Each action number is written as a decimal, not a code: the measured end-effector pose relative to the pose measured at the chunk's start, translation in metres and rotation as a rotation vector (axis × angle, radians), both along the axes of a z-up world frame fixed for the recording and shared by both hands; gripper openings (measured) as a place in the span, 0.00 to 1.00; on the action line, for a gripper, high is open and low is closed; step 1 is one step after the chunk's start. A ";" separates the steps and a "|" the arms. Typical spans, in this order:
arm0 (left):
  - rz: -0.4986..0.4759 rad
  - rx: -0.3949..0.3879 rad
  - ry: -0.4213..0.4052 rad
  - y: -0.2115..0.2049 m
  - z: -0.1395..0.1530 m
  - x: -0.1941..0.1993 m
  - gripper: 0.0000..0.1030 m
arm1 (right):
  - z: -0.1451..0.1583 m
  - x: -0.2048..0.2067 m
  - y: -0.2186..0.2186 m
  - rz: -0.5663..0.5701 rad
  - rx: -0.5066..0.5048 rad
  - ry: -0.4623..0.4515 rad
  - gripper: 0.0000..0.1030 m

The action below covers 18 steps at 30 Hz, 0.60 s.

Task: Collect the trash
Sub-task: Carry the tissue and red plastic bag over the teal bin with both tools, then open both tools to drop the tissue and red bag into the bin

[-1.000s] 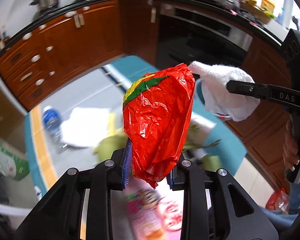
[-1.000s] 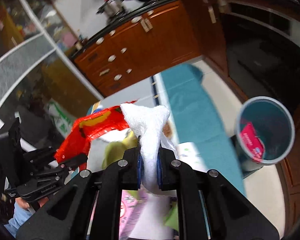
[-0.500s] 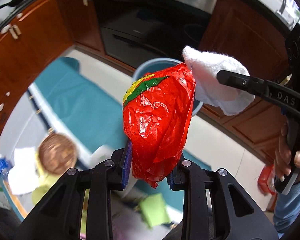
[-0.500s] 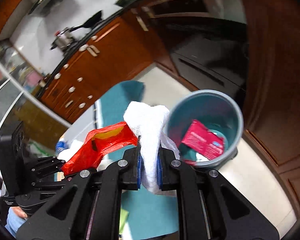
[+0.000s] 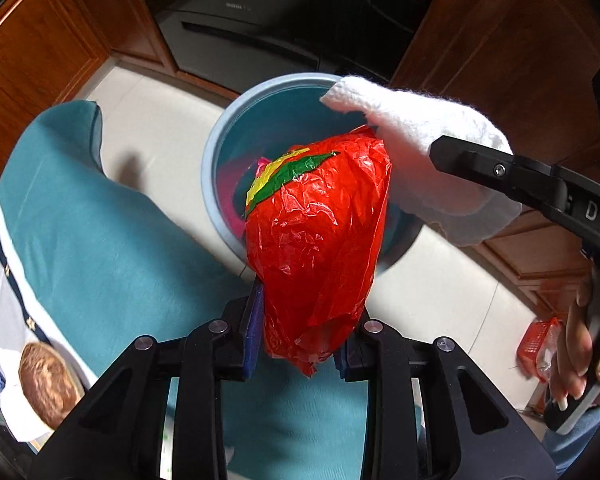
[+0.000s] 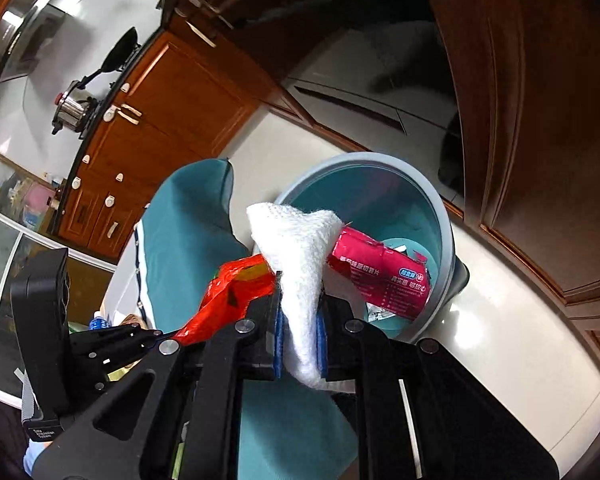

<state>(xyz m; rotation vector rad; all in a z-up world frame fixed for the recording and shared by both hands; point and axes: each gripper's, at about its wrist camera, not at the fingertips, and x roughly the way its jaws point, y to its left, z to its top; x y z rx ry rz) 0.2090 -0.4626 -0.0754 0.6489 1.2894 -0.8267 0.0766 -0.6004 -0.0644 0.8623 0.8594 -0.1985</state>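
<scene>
My left gripper is shut on a crumpled red plastic bag with a green and yellow patch, held above the near rim of a grey-blue trash bin on the floor. My right gripper is shut on a white paper towel, also over the bin. The towel touches the bag's upper right side in the left wrist view. The bag shows at the left of the right wrist view. A pink snack wrapper lies inside the bin.
A teal cloth-covered table lies below and left of the bin, with a brown round plate at its left edge. Wooden cabinets and a dark oven front stand behind the bin. A red basket sits on the floor at right.
Both grippers have swung from over the table toward the bin and closed in on it; the bin now sits directly beneath the bag and towel. Both grips are unchanged.
</scene>
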 end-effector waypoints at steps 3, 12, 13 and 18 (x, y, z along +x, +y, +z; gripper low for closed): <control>0.000 0.017 0.004 -0.009 -0.007 0.006 0.29 | -0.010 0.006 -0.008 -0.005 0.010 0.011 0.14; -0.015 0.007 -0.012 -0.022 -0.014 0.011 0.74 | -0.024 0.014 -0.019 -0.053 0.034 0.013 0.82; -0.021 0.003 -0.032 -0.022 -0.011 0.010 0.76 | -0.024 0.012 -0.019 -0.068 0.038 0.010 0.82; -0.009 0.000 -0.037 -0.019 -0.008 0.007 0.83 | -0.024 0.008 -0.019 -0.100 0.012 0.042 0.85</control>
